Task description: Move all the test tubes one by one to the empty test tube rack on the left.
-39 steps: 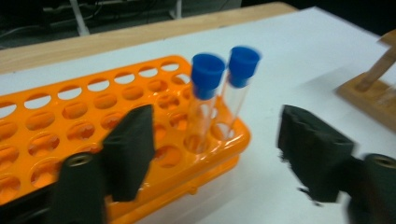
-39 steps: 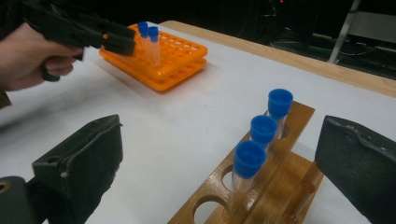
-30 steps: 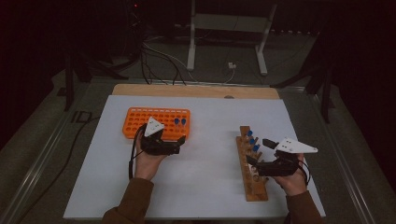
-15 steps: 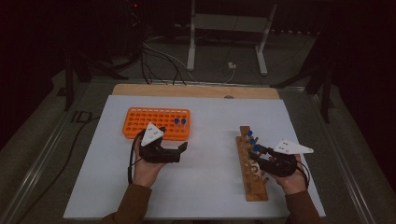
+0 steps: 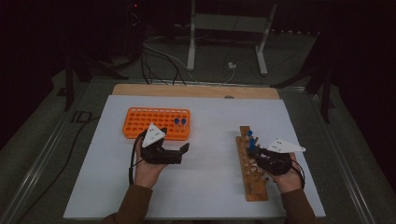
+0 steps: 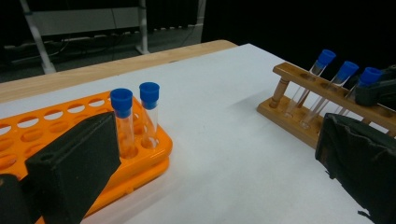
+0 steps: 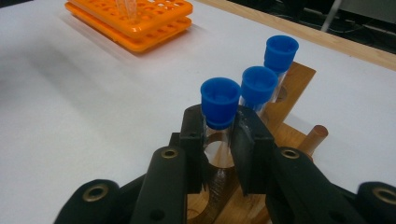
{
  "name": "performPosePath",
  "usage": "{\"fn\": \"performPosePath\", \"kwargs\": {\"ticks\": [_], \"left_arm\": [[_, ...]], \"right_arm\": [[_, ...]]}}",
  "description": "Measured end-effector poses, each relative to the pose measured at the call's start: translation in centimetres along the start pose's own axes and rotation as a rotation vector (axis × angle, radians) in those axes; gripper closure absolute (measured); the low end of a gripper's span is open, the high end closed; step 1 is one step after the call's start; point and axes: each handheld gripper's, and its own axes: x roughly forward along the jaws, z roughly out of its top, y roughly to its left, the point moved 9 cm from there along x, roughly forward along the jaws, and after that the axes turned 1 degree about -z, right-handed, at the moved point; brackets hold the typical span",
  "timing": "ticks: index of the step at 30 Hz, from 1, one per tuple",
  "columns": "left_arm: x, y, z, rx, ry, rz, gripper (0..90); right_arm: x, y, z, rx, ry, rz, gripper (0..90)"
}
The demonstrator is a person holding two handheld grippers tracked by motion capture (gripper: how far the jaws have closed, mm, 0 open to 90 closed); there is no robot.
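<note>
The right gripper is clamped on a blue-capped tube, its two black jaws pressing the clear glass just under the cap. The tube stands upright over the wooden rack, third in a row with two more capped tubes beyond it; from the high view its lower end seems to be in a hole of the rack, though the jaws hide that part and I cannot be sure. The rack lies on the right half of the white table sheet, its long side running away from the person.

The left gripper is released, its jaws spread wide with nothing between them. It hovers over the sheet just in front of the orange tray, pointing across toward the wooden rack. Two tubes with blue caps stand upright side by side in holes near the tray's right end; the other holes that can be seen are unfilled. Tray and rack are well apart.
</note>
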Motion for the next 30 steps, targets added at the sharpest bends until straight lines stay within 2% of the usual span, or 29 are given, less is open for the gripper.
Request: {"fn": "performPosePath", "kwargs": {"ticks": [10, 22, 30], "left_arm": [[-0.1, -0.4, 0.2, 0.004, -0.006, -0.010, 0.6], [0.1, -1.1, 0.4, 0.013, -0.007, -0.027, 0.5], [0.5, -1.8, 0.5, 0.025, -0.004, -0.041, 0.6]], "right_arm": [[-0.1, -0.1, 0.2, 0.002, -0.009, -0.013, 77.2], [-2.0, -0.2, 2.4, 0.004, -0.070, -0.019, 77.4], [-2.9, -0.5, 3.5, 0.022, -0.100, -0.021, 77.4]]}}
